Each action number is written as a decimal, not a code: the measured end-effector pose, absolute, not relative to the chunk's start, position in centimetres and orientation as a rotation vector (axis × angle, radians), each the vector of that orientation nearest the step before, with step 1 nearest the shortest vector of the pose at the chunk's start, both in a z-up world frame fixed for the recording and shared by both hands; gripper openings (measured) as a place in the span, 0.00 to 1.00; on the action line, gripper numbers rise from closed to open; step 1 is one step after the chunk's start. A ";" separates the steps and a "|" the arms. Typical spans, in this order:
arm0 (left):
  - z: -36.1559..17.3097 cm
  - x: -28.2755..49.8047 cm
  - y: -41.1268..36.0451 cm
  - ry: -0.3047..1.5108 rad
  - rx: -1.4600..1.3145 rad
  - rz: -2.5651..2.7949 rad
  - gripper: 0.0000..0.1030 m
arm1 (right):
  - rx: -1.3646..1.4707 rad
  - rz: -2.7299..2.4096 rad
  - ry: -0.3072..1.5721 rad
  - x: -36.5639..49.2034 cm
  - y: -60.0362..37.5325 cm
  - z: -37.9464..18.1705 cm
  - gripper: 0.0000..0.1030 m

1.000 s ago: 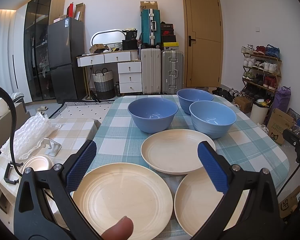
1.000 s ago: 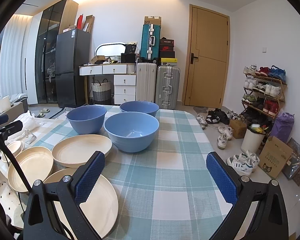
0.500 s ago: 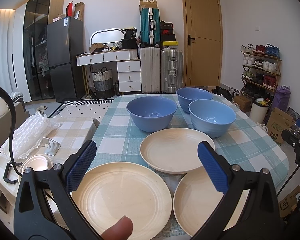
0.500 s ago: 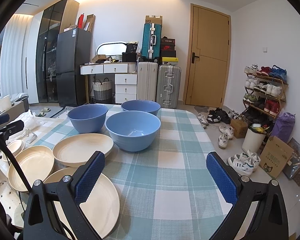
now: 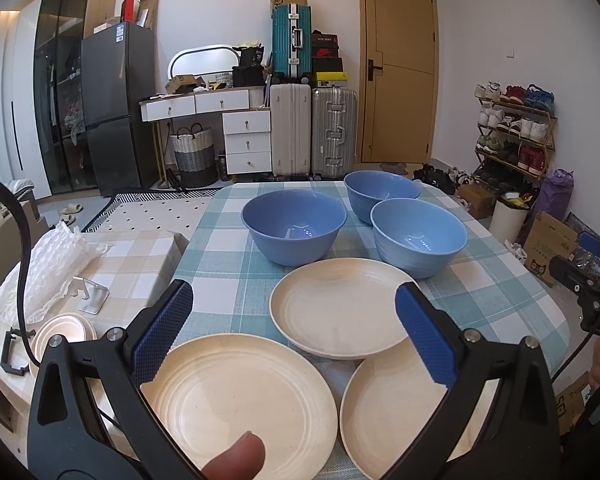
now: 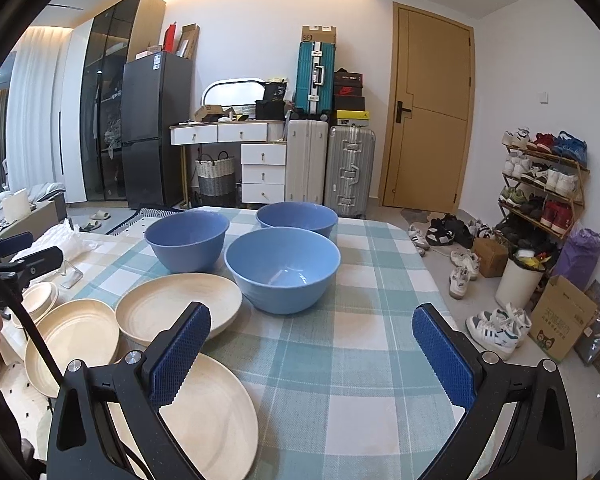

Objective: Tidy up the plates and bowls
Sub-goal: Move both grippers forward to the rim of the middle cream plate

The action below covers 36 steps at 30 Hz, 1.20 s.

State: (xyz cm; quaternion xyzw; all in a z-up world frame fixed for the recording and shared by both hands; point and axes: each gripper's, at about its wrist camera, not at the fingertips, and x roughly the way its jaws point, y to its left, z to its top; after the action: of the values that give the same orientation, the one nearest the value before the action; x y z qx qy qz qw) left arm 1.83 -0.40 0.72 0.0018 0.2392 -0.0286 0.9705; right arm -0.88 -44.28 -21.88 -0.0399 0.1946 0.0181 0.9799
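Three blue bowls stand on the checked tablecloth: a left bowl (image 5: 294,226) (image 6: 187,238), a far bowl (image 5: 381,195) (image 6: 297,218) and a right bowl (image 5: 418,236) (image 6: 282,266). Three cream plates lie nearer: a middle plate (image 5: 338,312) (image 6: 178,304), a near-left plate (image 5: 236,404) (image 6: 72,332) and a near-right plate (image 5: 400,408) (image 6: 212,412). My left gripper (image 5: 294,332) hangs open above the plates, nothing between its fingers. My right gripper (image 6: 310,354) is open over bare cloth, right of the near-right plate.
A low side table (image 5: 132,252) to the left holds bubble wrap (image 5: 48,268), a small metal stand (image 5: 90,296) and a small cream dish (image 5: 62,332). A fingertip (image 5: 236,458) shows at the bottom. Shoes (image 6: 496,326) and boxes lie right of the table.
Both grippers have drifted slightly; the bowls and plates appear a touch lower and closer in the views. Nothing was taken hold of or let go.
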 end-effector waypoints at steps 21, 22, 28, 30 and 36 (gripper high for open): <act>2.2 8.2 0.9 0.663 0.074 -0.118 0.98 | -0.061 0.170 0.551 8.0 -41.1 -21.9 1.00; 2.2 8.5 1.0 0.670 0.080 -0.123 0.98 | -0.051 0.177 0.563 8.4 -41.1 -22.1 1.00; 1.2 11.3 1.2 0.734 0.061 -0.152 0.98 | -0.032 0.172 0.600 10.2 -40.5 -23.3 1.00; 0.7 12.1 1.3 0.752 0.054 -0.163 0.98 | -0.030 0.165 0.607 10.6 -40.1 -23.6 1.00; -0.9 14.6 0.7 0.793 0.053 -0.180 0.98 | -0.047 0.124 0.614 11.3 -40.0 -24.0 1.00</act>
State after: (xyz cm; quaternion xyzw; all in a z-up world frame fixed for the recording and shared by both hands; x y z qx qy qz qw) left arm 14.58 0.68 -0.91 0.0259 0.3858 -0.0875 0.9181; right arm 11.26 -39.98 -24.01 -0.0231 0.3022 0.0608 0.9510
